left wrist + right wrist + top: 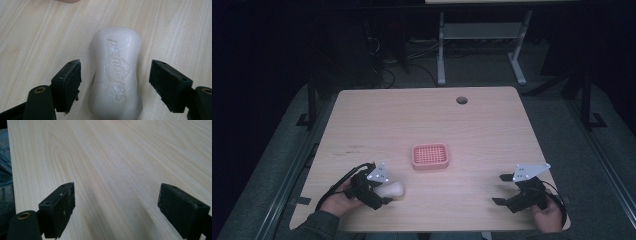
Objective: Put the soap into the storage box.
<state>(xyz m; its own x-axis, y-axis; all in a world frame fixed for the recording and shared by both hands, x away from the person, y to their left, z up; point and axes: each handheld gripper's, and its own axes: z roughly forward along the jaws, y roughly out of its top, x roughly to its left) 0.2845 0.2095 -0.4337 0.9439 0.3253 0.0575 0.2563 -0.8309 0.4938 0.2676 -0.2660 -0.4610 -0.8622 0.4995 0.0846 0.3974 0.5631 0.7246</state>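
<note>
Light wooden table (427,125) with a small round hole (462,100) near the far edge. Pink soap dish (430,156) sitting in the middle. White bar of soap (393,189) lying near the front left, right at the left gripper (384,192). Right gripper (502,190) near the front right, well apart from the dish, jaws spread wide.
</note>
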